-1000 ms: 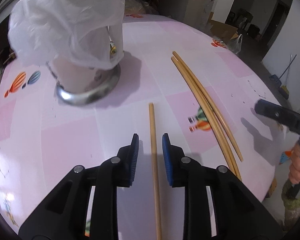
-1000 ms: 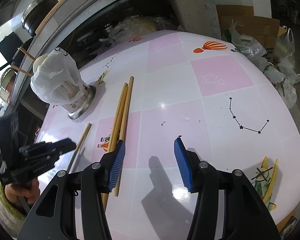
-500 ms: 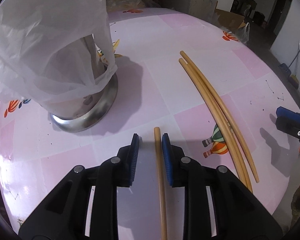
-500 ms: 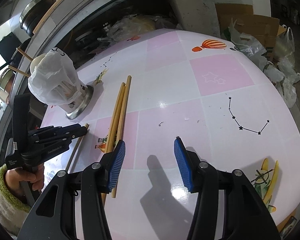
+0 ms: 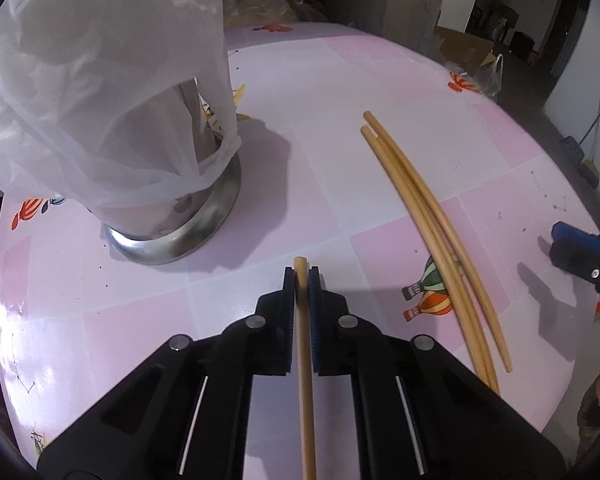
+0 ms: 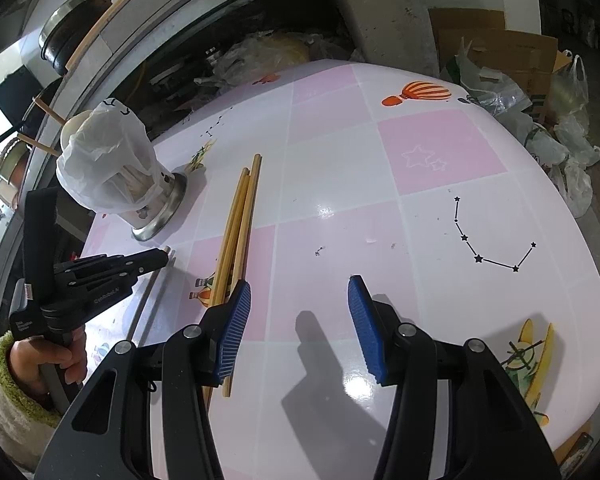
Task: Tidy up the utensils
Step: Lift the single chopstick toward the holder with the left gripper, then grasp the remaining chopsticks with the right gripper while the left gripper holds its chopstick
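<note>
Table [image 5: 260, 80]: pink checks, nothing on it shifted as I watched.
Holder [image 5: 172, 232]: bagged steel cup, just ahead of my left gripper.
Three sticks [image 5: 428, 216]: lay untouched, right gripper [image 6: 298, 320] half open, empty, beside them.
Left gripper [image 5: 301, 280]: I'd just clamped the lone stick [image 5: 306, 380] near its tip, on the table.
Next: I judged lift, then drop in holder.

table [image 6: 440, 168]: pink-and-white checks, balloon and star prints, filling my view
holder [image 5: 172, 236]: steel base, bag-covered, upper left
three chopsticks [image 5: 428, 220]: bundled, right of centre
single chopstick [image 5: 306, 380]: bottom centre, under my left claw
</note>
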Demonstrator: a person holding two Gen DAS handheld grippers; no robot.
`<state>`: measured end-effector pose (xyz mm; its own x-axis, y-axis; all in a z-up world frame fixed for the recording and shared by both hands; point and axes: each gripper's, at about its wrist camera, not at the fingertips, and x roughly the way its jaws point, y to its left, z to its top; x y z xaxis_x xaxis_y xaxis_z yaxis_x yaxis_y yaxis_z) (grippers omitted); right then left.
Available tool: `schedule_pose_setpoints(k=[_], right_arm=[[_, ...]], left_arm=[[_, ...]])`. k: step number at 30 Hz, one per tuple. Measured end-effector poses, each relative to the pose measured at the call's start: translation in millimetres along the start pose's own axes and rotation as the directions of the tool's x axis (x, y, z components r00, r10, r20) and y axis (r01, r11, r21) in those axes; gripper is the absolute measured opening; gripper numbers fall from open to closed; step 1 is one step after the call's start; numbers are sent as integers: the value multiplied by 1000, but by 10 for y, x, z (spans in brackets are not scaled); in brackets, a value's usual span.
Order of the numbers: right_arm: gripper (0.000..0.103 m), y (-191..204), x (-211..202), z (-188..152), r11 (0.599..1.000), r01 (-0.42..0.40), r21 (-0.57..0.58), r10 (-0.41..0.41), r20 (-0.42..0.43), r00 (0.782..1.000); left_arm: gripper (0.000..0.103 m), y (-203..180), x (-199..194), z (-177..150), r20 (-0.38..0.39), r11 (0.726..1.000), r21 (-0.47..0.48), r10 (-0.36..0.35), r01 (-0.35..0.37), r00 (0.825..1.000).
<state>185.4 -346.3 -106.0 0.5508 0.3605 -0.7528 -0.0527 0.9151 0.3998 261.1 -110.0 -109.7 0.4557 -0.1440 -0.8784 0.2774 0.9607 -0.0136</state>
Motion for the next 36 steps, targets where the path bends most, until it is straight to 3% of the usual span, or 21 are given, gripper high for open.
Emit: schedule_pose_setpoints(k=[11, 16, 21, 28, 36], right_arm=[[50, 29, -43, -6, 1000, -3, -8, 3, 8, 1000], [50, 31, -43, -6, 1000, -7, -5, 7, 7, 1000], [50, 21, -25, 35, 1000, -20, 4, 20, 7, 1000], [41, 104, 107, 362, 997, -54, -50, 54, 2, 999], [31, 334, 630, 846, 991, -80, -111, 69, -97, 993]], left_arm=[[6, 192, -684, 30, 132, 995, -53, -80, 88, 988], [6, 402, -1132, -27, 230, 987, -86, -113, 136, 967], [6, 588, -1496, -98, 309, 982, -121, -101, 144, 946], [6, 880, -1730, -231, 367, 969, -191, -76, 155, 927], [6, 1069, -1710, -294, 381, 957, -229, -81, 179, 921]])
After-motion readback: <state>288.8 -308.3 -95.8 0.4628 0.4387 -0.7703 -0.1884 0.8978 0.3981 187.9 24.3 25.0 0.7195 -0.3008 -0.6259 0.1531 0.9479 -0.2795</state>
